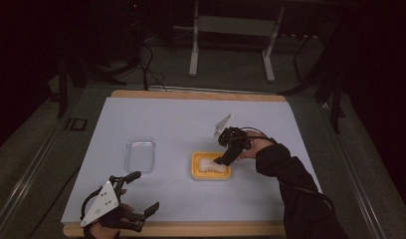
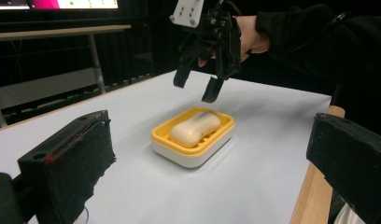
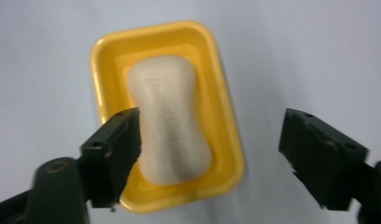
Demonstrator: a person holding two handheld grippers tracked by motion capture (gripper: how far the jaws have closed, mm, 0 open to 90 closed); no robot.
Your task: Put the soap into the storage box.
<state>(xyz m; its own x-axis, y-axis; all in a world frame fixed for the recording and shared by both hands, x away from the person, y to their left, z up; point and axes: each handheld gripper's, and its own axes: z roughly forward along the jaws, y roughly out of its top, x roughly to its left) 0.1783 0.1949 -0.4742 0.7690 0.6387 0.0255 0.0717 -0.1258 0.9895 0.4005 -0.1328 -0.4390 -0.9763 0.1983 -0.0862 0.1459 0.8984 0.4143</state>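
One bar of soap [image 3: 170, 122] lies in one yellow soap dish [image 3: 226, 126] on the table [image 1: 181, 119], right of centre. The right tool [image 2: 198, 91] hangs just above the dish, jaws spread wide and holding nothing. One clear plastic lid [image 1: 140, 155] lies well left of the dish. The left tool [image 1: 141, 191] sits at the near left edge, jaws also wide apart and empty

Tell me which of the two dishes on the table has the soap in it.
The yellow dish, under the right gripper, holds the white soap bar. The clear dish to its left holds nothing.
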